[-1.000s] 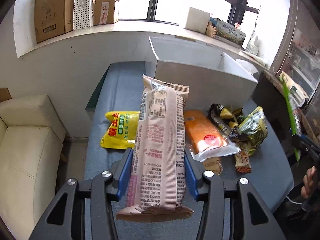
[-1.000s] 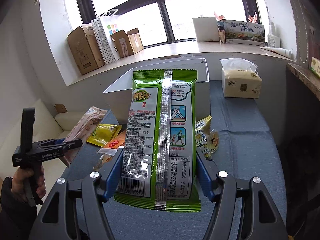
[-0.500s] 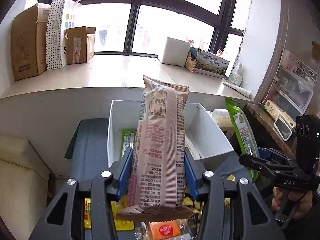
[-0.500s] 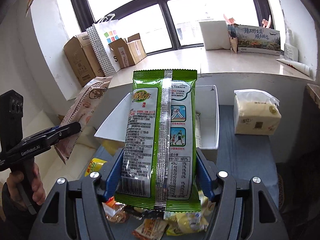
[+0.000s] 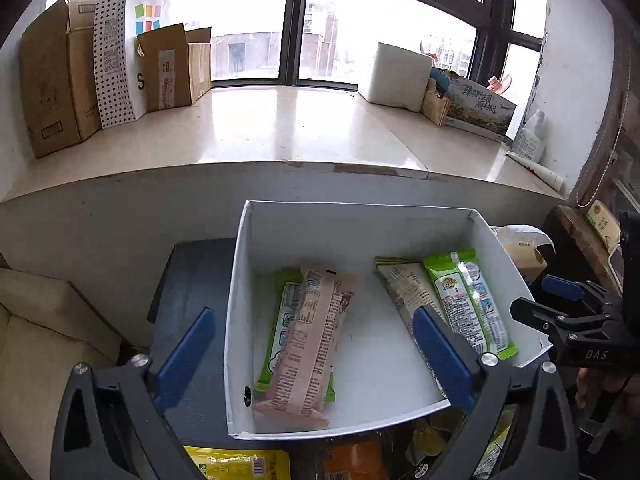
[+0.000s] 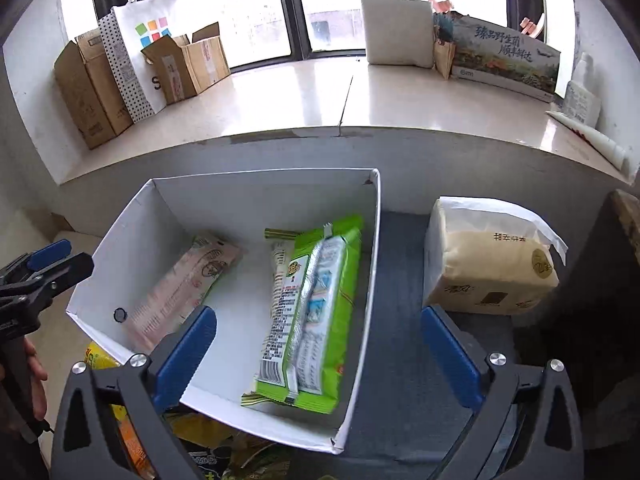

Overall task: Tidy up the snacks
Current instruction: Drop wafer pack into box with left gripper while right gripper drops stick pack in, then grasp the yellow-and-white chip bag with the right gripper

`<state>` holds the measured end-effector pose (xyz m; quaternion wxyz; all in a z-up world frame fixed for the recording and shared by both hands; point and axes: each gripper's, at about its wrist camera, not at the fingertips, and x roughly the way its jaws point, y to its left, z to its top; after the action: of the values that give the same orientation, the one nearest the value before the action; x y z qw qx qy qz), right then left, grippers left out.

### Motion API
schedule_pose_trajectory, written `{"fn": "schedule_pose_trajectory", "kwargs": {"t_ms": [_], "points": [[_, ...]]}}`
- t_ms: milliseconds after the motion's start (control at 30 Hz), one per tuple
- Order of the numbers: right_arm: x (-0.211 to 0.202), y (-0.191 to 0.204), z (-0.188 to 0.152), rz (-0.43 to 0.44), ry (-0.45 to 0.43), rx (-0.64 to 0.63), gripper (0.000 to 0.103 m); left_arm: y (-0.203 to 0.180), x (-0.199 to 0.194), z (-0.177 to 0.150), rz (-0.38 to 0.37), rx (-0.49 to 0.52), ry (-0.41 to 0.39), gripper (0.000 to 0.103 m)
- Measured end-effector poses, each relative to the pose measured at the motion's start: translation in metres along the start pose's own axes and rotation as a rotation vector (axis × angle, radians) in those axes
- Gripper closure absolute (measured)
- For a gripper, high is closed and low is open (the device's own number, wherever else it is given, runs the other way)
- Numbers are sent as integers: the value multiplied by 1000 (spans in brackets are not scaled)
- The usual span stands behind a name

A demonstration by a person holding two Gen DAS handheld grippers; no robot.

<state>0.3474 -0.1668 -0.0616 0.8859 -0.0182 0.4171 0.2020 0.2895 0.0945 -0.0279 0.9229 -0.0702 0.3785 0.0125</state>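
A white open box (image 5: 352, 210) stands on the blue-grey table. In it lies a long pink packet (image 5: 308, 340), resting on a green packet (image 5: 282, 308). At the box's right side a green snack bag (image 5: 468, 300) lies on a pale packet (image 5: 404, 284). My left gripper (image 5: 316, 356) hovers over the pink packet, jaws opening, with nothing gripped. My right gripper (image 6: 320, 356) hovers over the green snack bag (image 6: 316, 304), jaws opening, also holding nothing. Each gripper shows in the other's view, the right gripper (image 5: 536, 300) and the left gripper (image 6: 78, 258).
Loose snacks lie before the box: a yellow packet (image 5: 240, 462) and an orange one (image 5: 352, 460). A tissue pack (image 6: 488, 256) sits right of the box. Cardboard boxes (image 5: 52, 80) and a paper bag (image 5: 132, 40) line the windowsill. A cream seat (image 5: 40, 340) is at left.
Both grippers moved forward over the white box and opened. The pink packet and the green bag left the jaws and now lie inside the box.
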Motion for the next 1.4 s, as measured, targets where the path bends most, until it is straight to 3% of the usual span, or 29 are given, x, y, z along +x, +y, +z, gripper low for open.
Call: {"fn": "schedule_pose_trajectory", "kwargs": {"t_ms": [100, 200, 467, 567, 767, 833, 1000, 1100, 1167, 1400], "points": [[-4, -12, -7, 64, 3, 78, 0, -1, -7, -3, -1, 17, -3, 2], [-15, -18, -8, 74, -44, 111, 0, -3, -18, -3, 2, 35, -15, 2], [-82, -5, -15, 139, -213, 66, 0, -8, -70, -15, 25, 66, -71, 0], [-110, 5, -34, 166, -257, 21, 0, -11, -96, -32, -19, 79, -91, 0], [-146, 21, -95, 156, -281, -52, 0, -23, -149, -80, 31, 130, -171, 0], [-153, 24, -121, 131, -298, -68, 0, -21, -169, -98, 15, 121, -207, 0], [-144, 24, -180, 146, -244, -15, 0, -16, -193, -140, 22, 91, -205, 0], [-124, 17, -212, 145, -182, 73, 0, -9, -189, -165, -29, 39, -135, 0], [-111, 13, -227, 137, -149, 115, 0, -5, -183, -181, -12, 11, -86, 0], [-87, 15, -224, 99, -95, 79, 0, 6, -172, -206, 8, -26, -34, 0]]}}
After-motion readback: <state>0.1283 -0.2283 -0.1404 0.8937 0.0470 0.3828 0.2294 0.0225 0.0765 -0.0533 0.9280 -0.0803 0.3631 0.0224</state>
